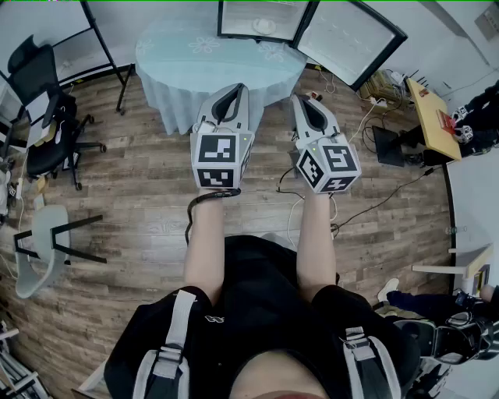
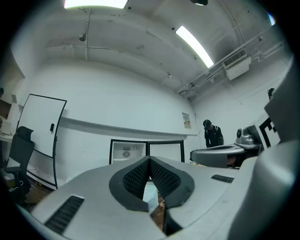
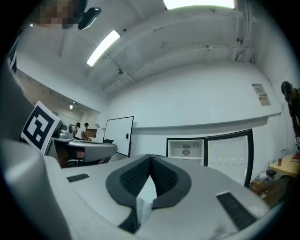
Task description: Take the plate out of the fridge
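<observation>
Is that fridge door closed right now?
No, the fridge door stands swung wide open, baring the white inside of the fridge.

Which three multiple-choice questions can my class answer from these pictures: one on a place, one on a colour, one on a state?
1. Where is the fridge?
A. Beyond the round table
B. Behind the person
C. On top of the office chair

2. What colour is the cloth on that table?
A. Red
B. Black
C. Pale blue

3. How is the fridge's door?
A. Shut
B. Swung open
C. Lying on the floor

Answers:
1 A: the head view shows the fridge at the top, past the table.
2 C: the cloth hangs pale blue over the table's edge.
3 B: the door stands angled out to the right and the white inside shows.
</observation>
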### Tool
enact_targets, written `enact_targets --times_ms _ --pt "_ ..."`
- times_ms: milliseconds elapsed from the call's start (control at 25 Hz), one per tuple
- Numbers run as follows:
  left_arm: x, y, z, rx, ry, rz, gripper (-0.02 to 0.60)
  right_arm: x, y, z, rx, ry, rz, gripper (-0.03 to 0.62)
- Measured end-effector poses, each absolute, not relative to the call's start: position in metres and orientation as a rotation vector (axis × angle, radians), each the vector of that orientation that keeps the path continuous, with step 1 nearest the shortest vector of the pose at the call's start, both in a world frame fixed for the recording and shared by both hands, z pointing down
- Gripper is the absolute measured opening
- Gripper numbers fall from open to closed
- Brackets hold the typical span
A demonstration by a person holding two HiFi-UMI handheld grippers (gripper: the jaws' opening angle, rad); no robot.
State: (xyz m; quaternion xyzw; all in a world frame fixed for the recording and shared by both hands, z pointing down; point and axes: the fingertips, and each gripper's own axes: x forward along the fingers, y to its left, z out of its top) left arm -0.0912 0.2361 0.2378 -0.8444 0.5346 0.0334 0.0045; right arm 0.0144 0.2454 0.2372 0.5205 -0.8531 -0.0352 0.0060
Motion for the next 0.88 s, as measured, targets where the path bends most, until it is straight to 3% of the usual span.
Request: enact_targets --times_ms 880 --pt "-0.086 0.207 0.250 -2.767 1.644 0.184 0.014 0.020 0.220 0.239 1.742 -2.612 -0.131 0.005"
